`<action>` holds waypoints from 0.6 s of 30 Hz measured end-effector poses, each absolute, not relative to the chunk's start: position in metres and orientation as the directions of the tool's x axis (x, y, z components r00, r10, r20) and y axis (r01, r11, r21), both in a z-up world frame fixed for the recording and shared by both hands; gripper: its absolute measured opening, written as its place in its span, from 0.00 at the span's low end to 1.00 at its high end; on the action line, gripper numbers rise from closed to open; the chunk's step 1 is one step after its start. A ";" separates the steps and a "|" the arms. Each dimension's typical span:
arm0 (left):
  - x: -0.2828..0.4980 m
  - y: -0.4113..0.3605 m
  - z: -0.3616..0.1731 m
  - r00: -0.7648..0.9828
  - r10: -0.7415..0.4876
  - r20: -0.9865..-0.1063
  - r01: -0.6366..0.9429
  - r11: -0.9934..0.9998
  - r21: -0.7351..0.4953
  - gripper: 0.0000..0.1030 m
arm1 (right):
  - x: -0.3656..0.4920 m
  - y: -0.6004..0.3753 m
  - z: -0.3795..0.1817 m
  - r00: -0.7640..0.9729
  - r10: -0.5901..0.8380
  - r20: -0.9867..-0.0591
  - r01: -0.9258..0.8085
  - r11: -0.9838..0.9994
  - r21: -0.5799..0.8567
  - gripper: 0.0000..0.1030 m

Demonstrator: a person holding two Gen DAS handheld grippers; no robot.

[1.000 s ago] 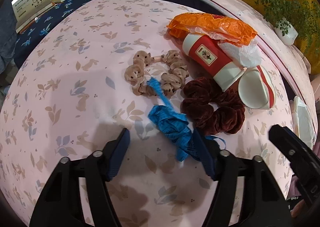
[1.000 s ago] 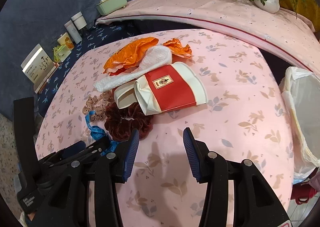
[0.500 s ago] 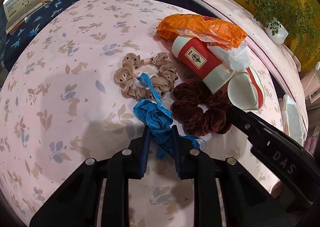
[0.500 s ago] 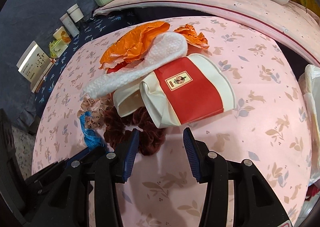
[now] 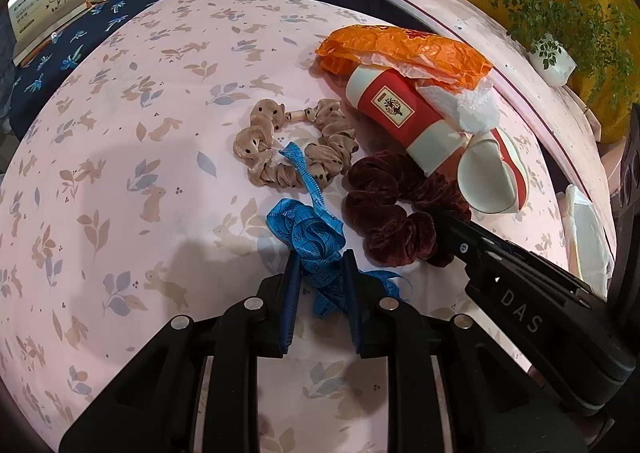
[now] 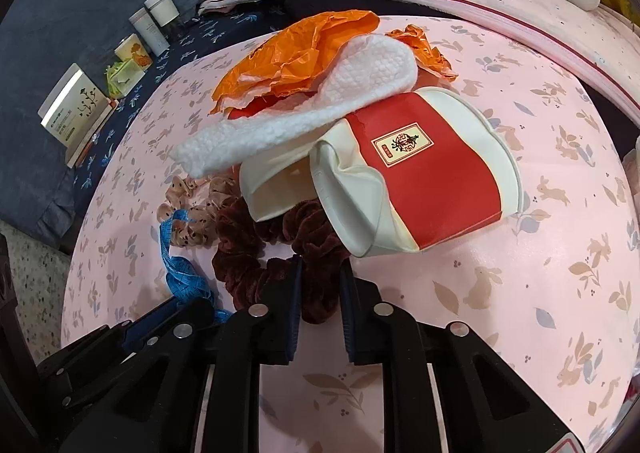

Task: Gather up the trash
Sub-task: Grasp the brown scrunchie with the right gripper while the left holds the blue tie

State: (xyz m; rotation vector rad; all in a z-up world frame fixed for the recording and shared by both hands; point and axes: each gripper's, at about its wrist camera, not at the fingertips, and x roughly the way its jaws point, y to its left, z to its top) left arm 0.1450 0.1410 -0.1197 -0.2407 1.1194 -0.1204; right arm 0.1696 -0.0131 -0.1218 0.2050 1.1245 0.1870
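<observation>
1. The trash lies in a loose pile at the far middle of the pink rabbit-print tablecloth (image 5: 120, 181): two crushed red-and-cream paper cups (image 6: 424, 169), a crinkled orange plastic bag (image 5: 404, 49) and a nubbly white tissue (image 6: 304, 109) draped across them.
2. One paper cup (image 5: 400, 117) lies on its side with a square label facing up; the other (image 5: 492, 173) is flattened, and its open mouth shows a cream inside.
3. The left gripper (image 5: 320, 281) has its blue pads narrowed onto a bunched blue measuring tape (image 5: 312, 233), whose glossy printed band runs up onto a tan dotted scrunchie (image 5: 296, 149).
4. The right gripper (image 6: 320, 285) is closing its jaws on a dark maroon velvet scrunchie (image 6: 256, 253), and the plush folds fill the gap.
5. The maroon scrunchie's far side is tucked under the cups, and the tan one is half hidden behind it in the right wrist view.
6. Beyond the cloth stand a small book (image 5: 44, 17), boxes and a potted plant (image 5: 552, 57), bent by the lens edge.
7. At the right rim of the left wrist view a white bag (image 5: 584, 237) is cut off.
</observation>
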 end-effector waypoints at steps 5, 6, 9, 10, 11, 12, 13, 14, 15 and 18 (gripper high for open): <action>0.138 0.134 -0.116 0.436 -0.214 -0.874 -0.012 0.970 -0.243 0.20 | 0.155 -0.021 -0.116 0.429 0.265 -0.863 -0.046 0.961 0.272 0.13; 0.137 0.132 -0.114 0.438 -0.215 -0.873 -0.006 0.970 -0.242 0.20 | 0.152 -0.023 -0.114 0.434 0.266 -0.861 -0.047 0.961 0.273 0.13; 0.134 0.126 -0.108 0.442 -0.219 -0.870 0.008 0.971 -0.241 0.20 | 0.144 -0.031 -0.104 0.454 0.274 -0.848 -0.044 0.957 0.286 0.13; 0.133 0.124 -0.106 0.444 -0.222 -0.868 0.015 0.971 -0.240 0.20 | 0.141 -0.035 -0.099 0.464 0.276 -0.842 -0.044 0.956 0.290 0.13; 0.132 0.122 -0.103 0.447 -0.223 -0.866 0.020 0.971 -0.240 0.20 | 0.139 -0.038 -0.094 0.475 0.277 -0.835 -0.044 0.956 0.291 0.13; 0.131 0.119 -0.100 0.450 -0.226 -0.864 0.027 0.970 -0.240 0.20 | 0.136 -0.041 -0.087 0.488 0.278 -0.828 -0.046 0.955 0.293 0.13; 0.129 0.116 -0.097 0.454 -0.231 -0.860 0.034 0.970 -0.242 0.20 | 0.134 -0.043 -0.081 0.499 0.279 -0.821 -0.048 0.954 0.296 0.13; 0.128 0.113 -0.092 0.461 -0.234 -0.856 0.043 0.969 -0.242 0.19 | 0.132 -0.047 -0.075 0.512 0.281 -0.812 -0.050 0.953 0.299 0.13; 0.127 0.110 -0.088 0.467 -0.238 -0.852 0.050 0.969 -0.243 0.19 | 0.130 -0.050 -0.068 0.525 0.281 -0.804 -0.052 0.953 0.299 0.13; 0.125 0.099 -0.074 0.486 -0.249 -0.838 0.079 0.967 -0.242 0.19 | 0.125 -0.059 -0.050 0.566 0.268 -0.780 -0.053 0.956 0.290 0.13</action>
